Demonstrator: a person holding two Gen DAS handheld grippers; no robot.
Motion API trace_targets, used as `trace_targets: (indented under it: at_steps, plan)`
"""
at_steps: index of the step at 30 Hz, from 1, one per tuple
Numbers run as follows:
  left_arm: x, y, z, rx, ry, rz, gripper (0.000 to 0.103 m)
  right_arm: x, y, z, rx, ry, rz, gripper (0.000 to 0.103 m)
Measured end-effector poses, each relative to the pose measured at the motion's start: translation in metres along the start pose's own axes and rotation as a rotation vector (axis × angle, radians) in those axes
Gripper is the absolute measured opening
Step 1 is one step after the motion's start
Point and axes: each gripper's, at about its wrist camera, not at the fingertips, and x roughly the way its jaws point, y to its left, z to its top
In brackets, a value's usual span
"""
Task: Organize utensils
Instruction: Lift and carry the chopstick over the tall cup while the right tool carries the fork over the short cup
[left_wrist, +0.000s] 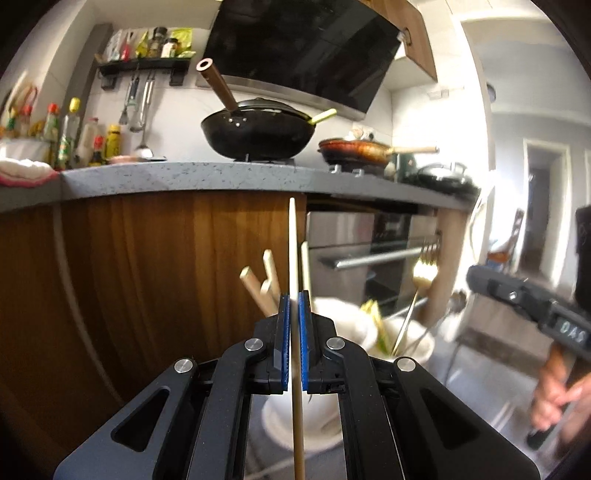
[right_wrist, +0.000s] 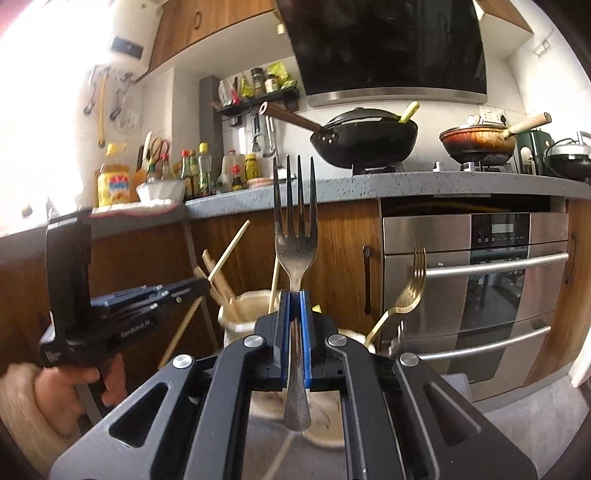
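Note:
My left gripper (left_wrist: 294, 295) is shut on a pale wooden chopstick (left_wrist: 292, 243) held upright, above a white cup (left_wrist: 343, 317) with several chopsticks (left_wrist: 267, 284) in it. A second white cup (left_wrist: 417, 343) to the right holds a gold fork (left_wrist: 424, 266). My right gripper (right_wrist: 294, 295) is shut on a silver fork (right_wrist: 295, 229), tines up. In the right wrist view the chopstick cup (right_wrist: 245, 310) sits left, the gold fork (right_wrist: 410, 284) right, and the left gripper (right_wrist: 201, 286) holds its chopstick (right_wrist: 229, 247) at the left.
A grey countertop (right_wrist: 406, 184) carries a black wok (right_wrist: 364, 138), a rusty pan (right_wrist: 478, 142) and sauce bottles (right_wrist: 201, 166). Wooden cabinet doors (left_wrist: 147, 277) and a steel oven (right_wrist: 480, 288) stand behind the cups. A pale plate (right_wrist: 325, 417) lies under the right gripper.

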Motion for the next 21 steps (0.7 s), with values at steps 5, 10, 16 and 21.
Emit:
trace_targets:
  at_steps: [5, 10, 16, 21]
  plan:
    - [0.009, -0.007, 0.020, -0.083, -0.065, -0.116, 0.005, 0.011, -0.002, 0.019, 0.003, -0.063, -0.016, 0.005]
    - [0.028, -0.012, 0.033, -0.122, -0.107, -0.137, 0.005, 0.019, -0.007, 0.025, 0.000, -0.093, -0.031, 0.005]
    - [0.041, -0.024, 0.039, -0.109, -0.170, -0.090, 0.005, 0.027, -0.014, 0.019, -0.011, -0.092, -0.046, 0.005]
    - [0.054, -0.039, 0.030, -0.020, -0.176, -0.027, 0.005, 0.036, -0.020, 0.010, -0.035, -0.066, -0.070, 0.005]
